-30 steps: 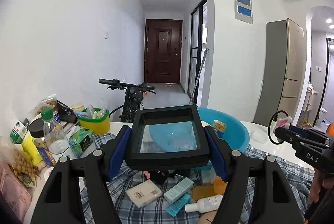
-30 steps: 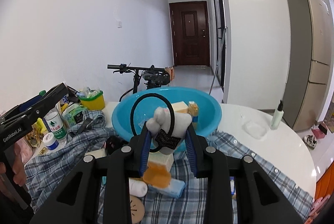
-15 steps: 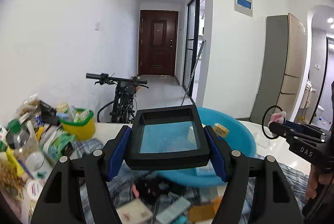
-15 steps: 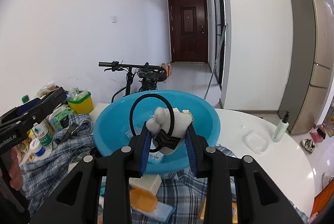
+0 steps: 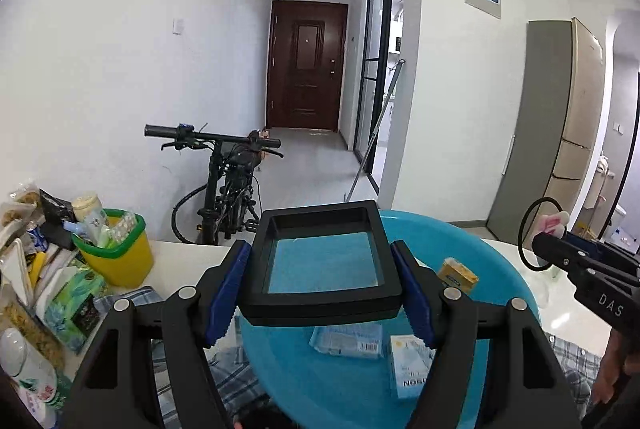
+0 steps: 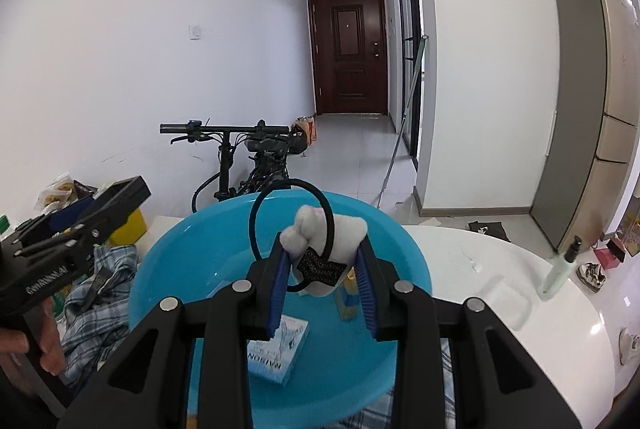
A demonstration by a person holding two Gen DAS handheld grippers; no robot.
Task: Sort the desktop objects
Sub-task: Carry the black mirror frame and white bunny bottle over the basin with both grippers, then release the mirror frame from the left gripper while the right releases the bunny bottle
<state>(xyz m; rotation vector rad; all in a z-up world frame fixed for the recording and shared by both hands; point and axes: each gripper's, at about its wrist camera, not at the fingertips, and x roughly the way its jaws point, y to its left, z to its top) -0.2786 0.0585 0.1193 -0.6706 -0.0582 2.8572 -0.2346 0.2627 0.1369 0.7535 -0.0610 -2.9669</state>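
Left wrist view: a black square case (image 5: 324, 265) with a clear window is clamped between the blue pads of the left gripper (image 5: 323, 293) and held above the near rim of the blue basin (image 5: 504, 269). In the right wrist view, a black hair tie with a white plush charm (image 6: 320, 241) is pinched in the right gripper (image 6: 323, 281), also held over the basin.

The step in hand is judged to be dropping both items into the basin. It would be done well if each gripper were carried further over the basin's middle and lowered close to the bottom before the jaws are parted, so that the case is not let fall onto its window and the hair tie's loop is not left snagged on a finger. The two grippers are near each other and should be released one at a time.

Already in the basin are a light blue box (image 6: 280, 353), a flat blue packet (image 5: 348, 341) and a small yellow box (image 5: 458, 273); these are best avoided on landing. A plaid cloth (image 6: 100, 293) lies beside the basin, with a yellow-green bin (image 5: 116, 253) and snack packets (image 5: 68, 305) to the left. A pump bottle (image 6: 560, 269) stands well apart on the white table (image 6: 500, 269). Nothing is seen blocking the drop.
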